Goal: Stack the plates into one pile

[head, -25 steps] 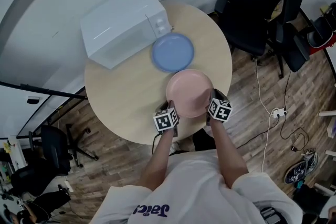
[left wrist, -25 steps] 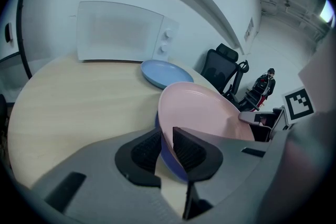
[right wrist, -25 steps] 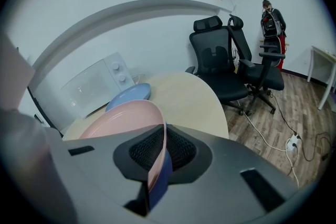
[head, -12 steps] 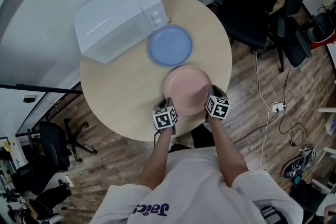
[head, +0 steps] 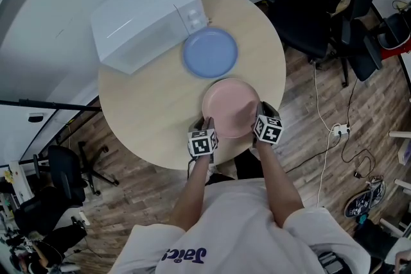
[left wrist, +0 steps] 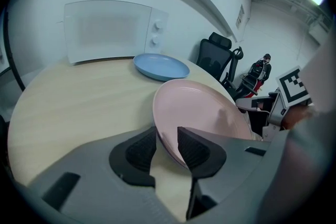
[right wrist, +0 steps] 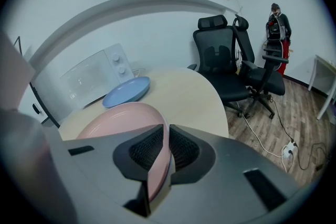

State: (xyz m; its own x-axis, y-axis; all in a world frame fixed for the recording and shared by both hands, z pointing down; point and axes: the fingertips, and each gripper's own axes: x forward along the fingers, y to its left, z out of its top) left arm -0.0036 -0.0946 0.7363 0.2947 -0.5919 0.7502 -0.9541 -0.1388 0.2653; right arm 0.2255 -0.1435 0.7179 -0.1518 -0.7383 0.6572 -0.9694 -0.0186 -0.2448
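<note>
A pink plate [head: 231, 106] lies at the near edge of the round wooden table [head: 148, 112], with a blue plate [head: 210, 52] just beyond it. My right gripper [head: 259, 113] is shut on the pink plate's right rim; its pads clamp the rim [right wrist: 157, 165] of the pink plate [right wrist: 123, 118]. My left gripper [head: 209, 125] sits at the plate's left rim. In the left gripper view the left gripper [left wrist: 165, 147] has its jaws opening. The rim of the pink plate [left wrist: 199, 107] stands loose between the pads, and the plate looks tilted. The blue plate [left wrist: 160, 66] [right wrist: 126, 92] rests flat.
A white microwave [head: 141, 16] stands at the table's far left, close behind the blue plate. Black office chairs [head: 314, 3] crowd the floor to the right of the table. A white cable and power strip [head: 339, 137] lie on the wooden floor.
</note>
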